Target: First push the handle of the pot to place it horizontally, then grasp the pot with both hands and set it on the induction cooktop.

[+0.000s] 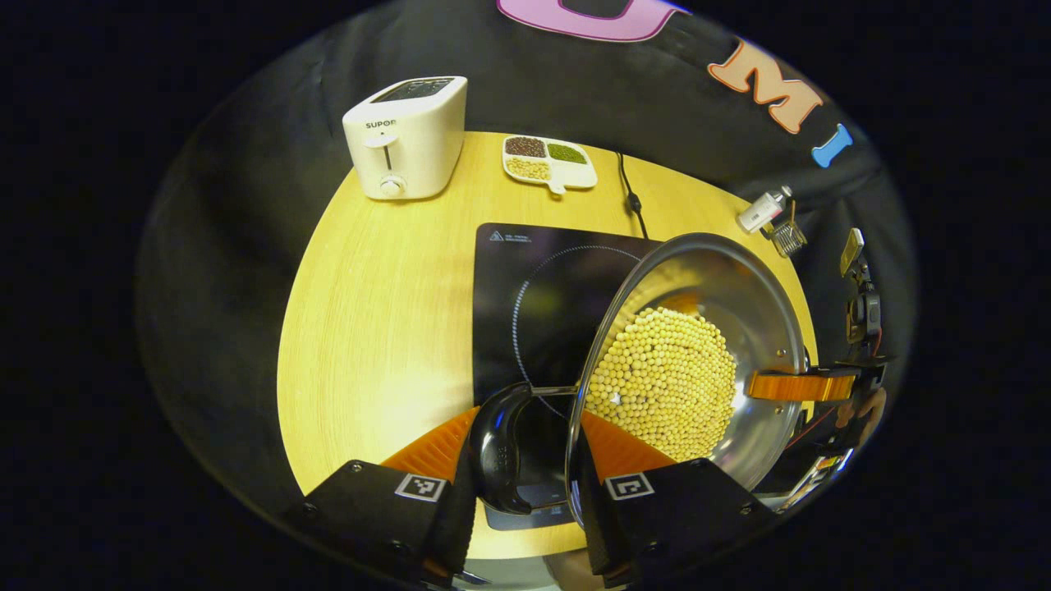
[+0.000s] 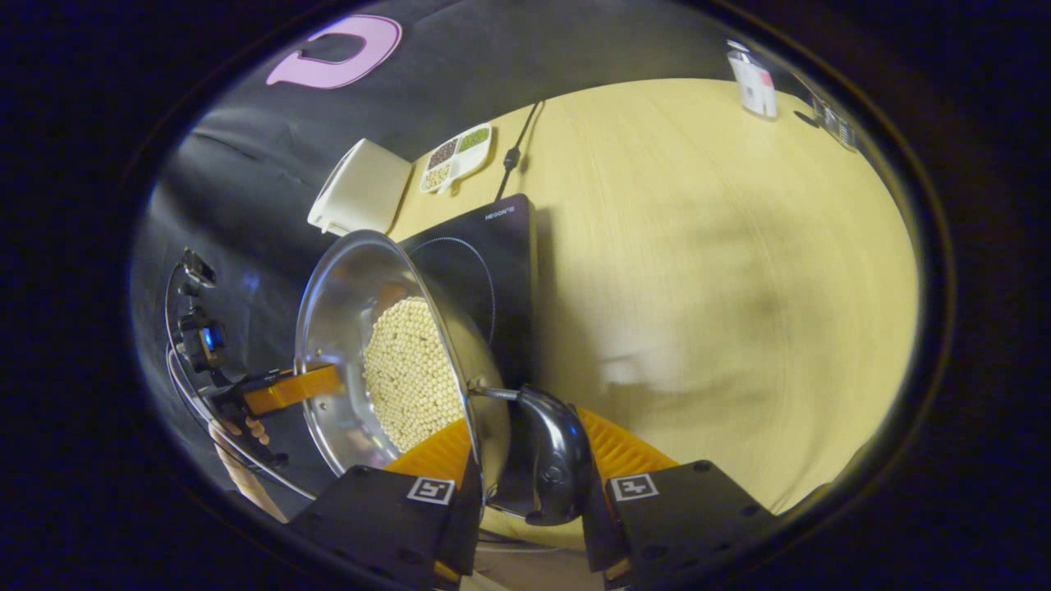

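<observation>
Steel pot point(image 1: 698, 328) of beans hangs over the cooktop point(image 1: 534, 287); the left gripper point(image 1: 525, 484) and right gripper point(image 2: 530, 484) each pinch a black handle point(image 1: 501, 447) between both fingers.

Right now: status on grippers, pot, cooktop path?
Both hand-held grippers shut on pot handles. Pot of beans lifted, tilted, partly above induction cooktop. Nothing on the cooktop.

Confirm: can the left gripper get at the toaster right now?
Probably not. The left gripper is clamped on the pot by its handle, sharing it with the right gripper. Nothing blocks the way to the toaster, but letting go would likely tip the pot.
</observation>
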The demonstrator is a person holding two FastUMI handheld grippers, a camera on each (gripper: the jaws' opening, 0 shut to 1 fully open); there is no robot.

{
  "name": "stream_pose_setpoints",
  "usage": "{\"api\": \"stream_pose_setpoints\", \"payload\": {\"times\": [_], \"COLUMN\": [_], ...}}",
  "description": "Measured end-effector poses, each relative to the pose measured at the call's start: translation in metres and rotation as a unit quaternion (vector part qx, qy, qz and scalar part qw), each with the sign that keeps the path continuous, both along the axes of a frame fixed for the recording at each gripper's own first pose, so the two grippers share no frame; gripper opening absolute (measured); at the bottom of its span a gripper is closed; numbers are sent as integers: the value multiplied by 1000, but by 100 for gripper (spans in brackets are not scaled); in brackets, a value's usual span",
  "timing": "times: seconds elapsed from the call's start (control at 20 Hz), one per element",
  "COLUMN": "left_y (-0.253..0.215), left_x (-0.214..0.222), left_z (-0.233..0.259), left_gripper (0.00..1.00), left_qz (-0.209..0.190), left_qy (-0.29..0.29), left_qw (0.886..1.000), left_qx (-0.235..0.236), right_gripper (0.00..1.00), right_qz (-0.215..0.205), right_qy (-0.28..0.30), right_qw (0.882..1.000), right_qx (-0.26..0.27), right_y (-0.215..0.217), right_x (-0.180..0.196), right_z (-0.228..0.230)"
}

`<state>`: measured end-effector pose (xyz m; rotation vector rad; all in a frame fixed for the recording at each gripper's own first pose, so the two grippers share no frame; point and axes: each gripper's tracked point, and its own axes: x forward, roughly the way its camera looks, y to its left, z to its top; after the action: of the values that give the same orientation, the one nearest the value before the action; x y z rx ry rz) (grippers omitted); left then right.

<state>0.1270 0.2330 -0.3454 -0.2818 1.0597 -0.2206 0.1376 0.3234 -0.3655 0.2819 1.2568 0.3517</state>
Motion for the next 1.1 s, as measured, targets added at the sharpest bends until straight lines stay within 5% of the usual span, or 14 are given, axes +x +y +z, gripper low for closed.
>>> {"api": "stream_pose_setpoints", "payload": {"times": [0.65,1.1], "left_y": [24,24], "left_x": [51,52], "left_z": [-23,-23], "left_gripper": [57,60], "left_qz": [-9,-16], "left_qy": [-28,-31], "left_qw": [999,999], "left_qx": [18,14], "right_gripper": [48,48], "right_qz": [-29,-24], "right_qy": [-5,3], "right_qw": [1000,1000], "right_qx": [-11,-8], "right_y": [30,30], "right_x": [49,47], "right_z": [-18,-22]}}
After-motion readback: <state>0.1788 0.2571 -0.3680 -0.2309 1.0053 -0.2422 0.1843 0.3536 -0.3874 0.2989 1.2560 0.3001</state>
